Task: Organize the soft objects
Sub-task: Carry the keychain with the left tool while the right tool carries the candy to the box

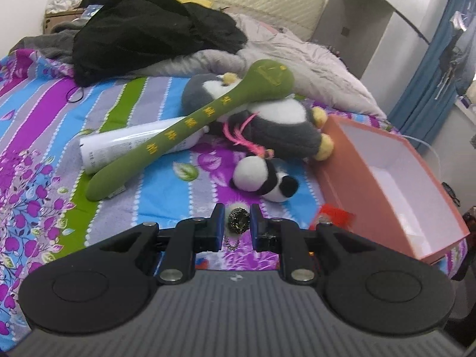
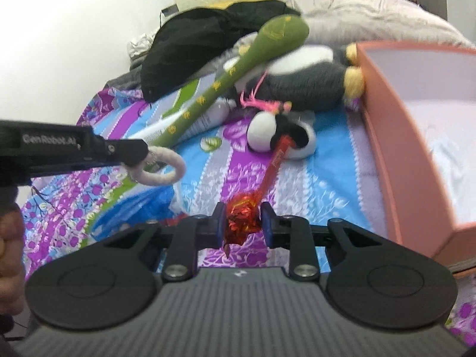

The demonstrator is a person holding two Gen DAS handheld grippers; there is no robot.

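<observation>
My left gripper (image 1: 237, 223) is shut on a small dark glittery charm (image 1: 238, 219) with a fuzzy white top and a chain hanging below. In the right wrist view the left gripper (image 2: 131, 152) reaches in from the left, and a cream fuzzy loop (image 2: 162, 168) dangles from it. My right gripper (image 2: 242, 220) is shut on a red foil ball (image 2: 241, 218); its red stick (image 2: 278, 157) points toward a small panda plush (image 2: 279, 132). A green plush mallet (image 1: 190, 125) leans across a grey-and-white penguin plush (image 1: 276, 122). The panda plush (image 1: 261, 178) lies just beyond my left fingers.
An open pink box (image 1: 351, 178) with a white inside stands on the bed at the right. A white tube (image 1: 119, 145) lies under the mallet. Black clothing (image 1: 148, 32) and a grey quilt (image 1: 297, 59) are heaped near the headboard. The striped floral sheet (image 1: 44, 119) stretches left.
</observation>
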